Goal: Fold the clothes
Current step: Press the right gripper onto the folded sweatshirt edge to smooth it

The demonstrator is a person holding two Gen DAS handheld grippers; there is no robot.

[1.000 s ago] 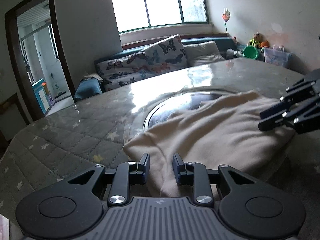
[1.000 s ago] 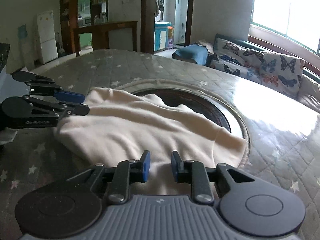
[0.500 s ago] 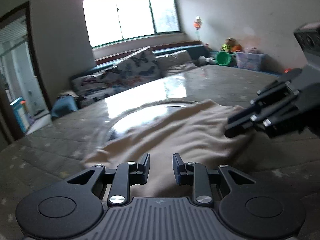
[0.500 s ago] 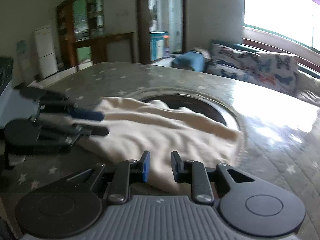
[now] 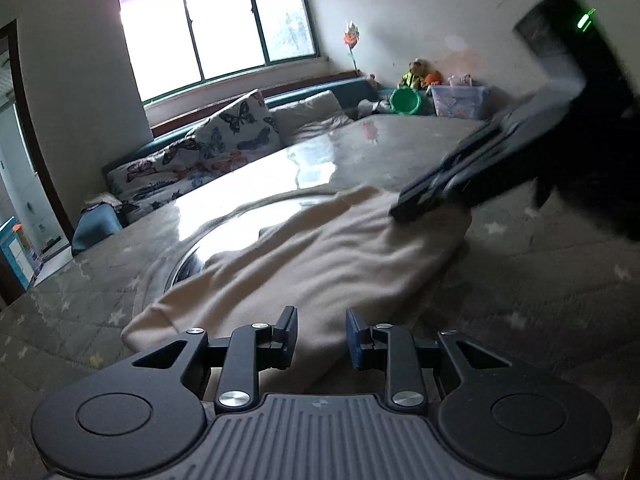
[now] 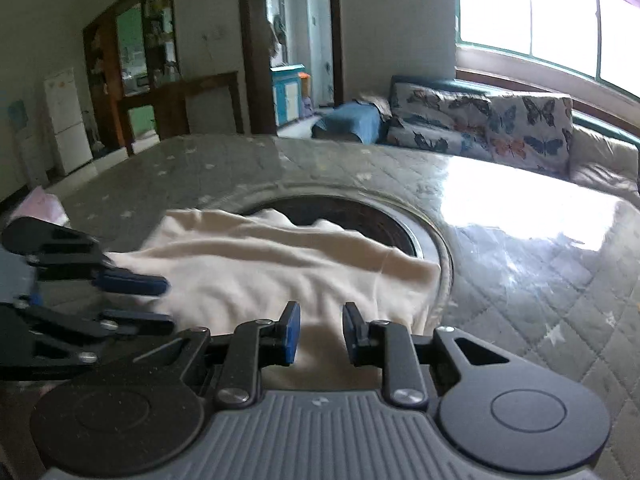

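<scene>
A cream garment [image 5: 320, 256] lies loosely folded and rumpled on the round table [image 5: 528, 280], partly over the glass turntable [image 5: 248, 220]. My left gripper [image 5: 322, 340] hovers open at the garment's near edge, nothing between its fingers. In the right wrist view the same garment [image 6: 280, 268] spreads ahead of my right gripper [image 6: 320, 332], which is open just above the cloth's near hem. The left gripper [image 6: 140, 302] shows there at the left, blurred, its fingers apart at the garment's left end. The right gripper [image 5: 416, 204] appears blurred over the garment's far right corner.
The table [image 6: 540, 300] has a quilted star-patterned cover under a glossy sheet. A sofa with butterfly cushions [image 5: 224, 140] runs under the window. A green basin [image 5: 406, 101] and a plastic box [image 5: 460, 100] stand in the corner. A fridge [image 6: 66, 120] stands far left.
Both grippers have swung in toward each other along the garment's near edge and lifted slightly. The garment has kept its place but looks more rumpled. Both stay open.
</scene>
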